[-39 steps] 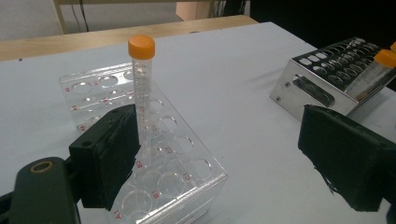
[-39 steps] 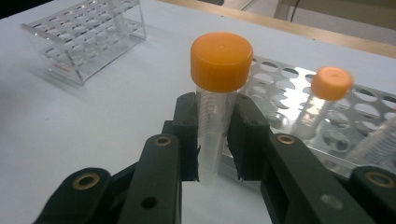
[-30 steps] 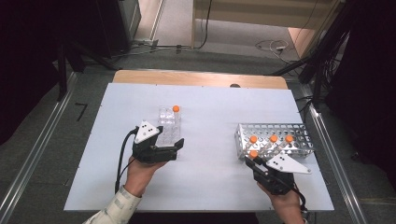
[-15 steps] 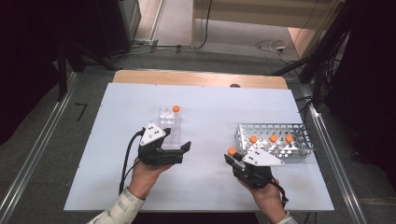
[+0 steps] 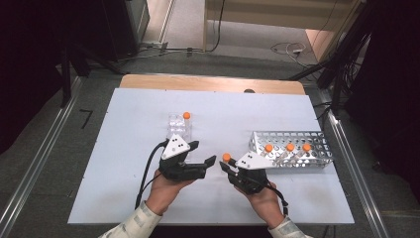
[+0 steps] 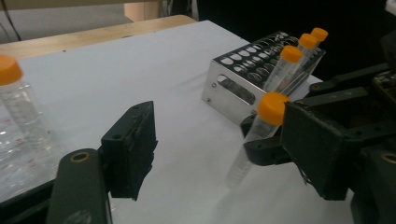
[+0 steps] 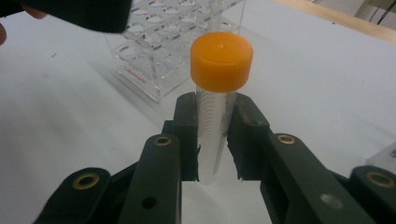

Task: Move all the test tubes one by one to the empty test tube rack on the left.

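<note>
The tube (image 7: 215, 116) is clamped in my right gripper (image 7: 212, 140), both pads pressed flat on its clear wall a little below the cap (image 7: 221, 60). Its long axis stands nearly upright between the jaws, tipped slightly, cap end up and the tapered bottom hanging free over the table (image 5: 124, 198). From my left gripper (image 5: 207, 152) the tube (image 6: 252, 140) lies just ahead, off to the far-jaw side, near but not touching. In the left gripper view, the near pad (image 6: 133, 144) stands well apart from the tube and the far pad sits beside its upper part. My left jaws are apart with nothing between them; they have just been closing partway. So the handover, as I judge it, turns on bringing the left jaws square across the tube's long axis, above or below my right pads.

The tube is thin, see-through plastic, round and smooth, with printed graduation marks; I expect it to slip if pinched lightly. The cap is orange, ribbed at the edge, wider than the barrel. My pads are black, blocky and matt.

Farther out, the metal rack (image 5: 292, 144) sits to the right, shiny sheet punched with round holes, three more orange-capped tubes (image 5: 289, 151) leaning in it. The clear rack (image 5: 179, 130) stands beyond my left hand (image 5: 166, 191), glassy acrylic, with one capped tube (image 5: 186, 118) upright in it. The table is matt and pale.
</note>
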